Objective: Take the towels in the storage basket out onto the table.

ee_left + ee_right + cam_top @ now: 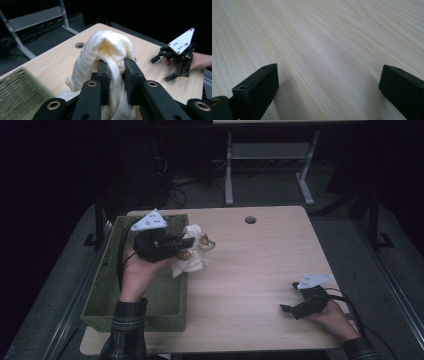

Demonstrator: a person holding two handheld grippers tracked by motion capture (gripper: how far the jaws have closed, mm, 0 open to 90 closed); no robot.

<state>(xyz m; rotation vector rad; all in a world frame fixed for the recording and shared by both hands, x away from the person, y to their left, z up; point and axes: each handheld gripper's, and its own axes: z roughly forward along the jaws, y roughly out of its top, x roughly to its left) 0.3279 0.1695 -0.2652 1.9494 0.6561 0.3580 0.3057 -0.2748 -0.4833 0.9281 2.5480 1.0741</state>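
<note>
Cream cloth (110, 50) is hanging pinched in the left gripper (186, 241), above the table (260, 270) beside the green basket (130, 305) at its left edge; setting it down is remaining. Right gripper (291, 301) is resting wide open, empty, near the right edge.

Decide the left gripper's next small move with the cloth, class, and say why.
Probably carry it sideways over the basket and lower it. The left gripper is shut on the cream cloth, which hangs at the basket's edge, above the table. The right gripper rests open, apart from it.
</note>
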